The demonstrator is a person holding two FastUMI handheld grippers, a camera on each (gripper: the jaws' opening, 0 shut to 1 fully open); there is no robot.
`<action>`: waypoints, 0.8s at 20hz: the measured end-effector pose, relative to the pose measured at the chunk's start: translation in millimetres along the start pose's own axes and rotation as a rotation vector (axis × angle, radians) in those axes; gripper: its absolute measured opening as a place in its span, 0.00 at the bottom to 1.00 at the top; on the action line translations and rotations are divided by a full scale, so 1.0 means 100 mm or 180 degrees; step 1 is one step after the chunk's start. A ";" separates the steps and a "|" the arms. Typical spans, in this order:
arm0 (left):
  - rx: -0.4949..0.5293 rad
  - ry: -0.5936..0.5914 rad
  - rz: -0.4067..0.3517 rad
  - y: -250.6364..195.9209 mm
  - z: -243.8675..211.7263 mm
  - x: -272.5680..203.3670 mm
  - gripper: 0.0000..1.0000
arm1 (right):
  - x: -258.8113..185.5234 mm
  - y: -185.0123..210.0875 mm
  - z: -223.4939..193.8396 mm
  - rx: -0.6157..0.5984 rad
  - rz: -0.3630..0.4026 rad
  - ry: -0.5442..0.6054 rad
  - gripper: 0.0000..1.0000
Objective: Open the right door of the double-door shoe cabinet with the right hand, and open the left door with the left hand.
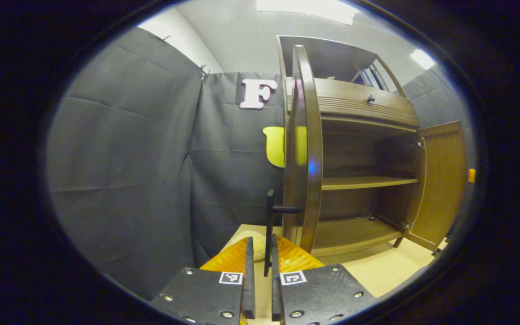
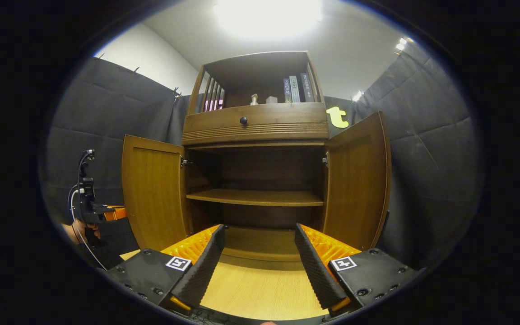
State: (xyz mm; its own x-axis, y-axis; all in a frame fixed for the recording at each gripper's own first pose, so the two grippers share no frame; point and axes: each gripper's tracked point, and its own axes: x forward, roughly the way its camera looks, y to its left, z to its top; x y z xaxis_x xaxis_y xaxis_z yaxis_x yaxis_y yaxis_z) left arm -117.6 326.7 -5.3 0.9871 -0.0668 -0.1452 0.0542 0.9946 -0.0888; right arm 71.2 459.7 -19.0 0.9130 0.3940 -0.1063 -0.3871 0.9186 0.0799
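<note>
Both doors of the shoe cabinet (image 2: 260, 149) swung wide, left door (image 2: 154, 194) and right door (image 2: 357, 180) flanking bare shelves. Left gripper (image 1: 260, 257) clenched on the left door's slim handle (image 1: 269, 225); right gripper (image 2: 257, 253) released, fingers spread. Stiff, hinged wood, likely light-swinging; best gripped by the handle.

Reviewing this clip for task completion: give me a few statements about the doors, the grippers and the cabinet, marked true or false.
1. Both doors of the shoe cabinet stand open. True: the left door and the right door are both swung out.
2. The left gripper has let go of the door handle. False: its fingers close round the black handle of the left door.
3. The right gripper is open and holds nothing. True.
4. Shoes fill the inner shelf. False: the shelf is bare.
5. Books stand in the top compartment. True.
6. The drawer has no knob. False: a dark knob sits on its front.
</note>
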 end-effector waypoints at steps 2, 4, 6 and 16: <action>-0.0053 -0.0024 -0.0013 0.06 0.04 -0.06 0.16 | 0.01 0.02 -0.03 0.0006 -0.0026 0.0011 0.98; -0.0041 -0.0044 0.0002 0.05 0.08 -0.16 0.18 | -0.01 -0.04 -0.02 -0.0004 -0.0092 0.0003 0.97; -0.0022 -0.0073 0.0006 0.04 0.13 -0.21 0.16 | -0.05 -0.14 -0.01 -0.0028 -0.0196 -0.0003 0.96; 0.0002 -0.0222 0.0015 -0.46 0.67 -0.89 0.18 | -0.41 -0.83 0.15 -0.0096 -0.0544 -0.0005 0.98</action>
State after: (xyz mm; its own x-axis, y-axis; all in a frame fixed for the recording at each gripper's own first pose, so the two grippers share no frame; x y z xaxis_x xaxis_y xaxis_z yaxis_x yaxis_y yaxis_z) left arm -198.1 292.6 78.2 0.9955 -0.0564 -0.0768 0.0496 0.9949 -0.0877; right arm 67.3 366.9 -6.1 0.9660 0.2318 -0.1142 -0.2297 0.9728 0.0311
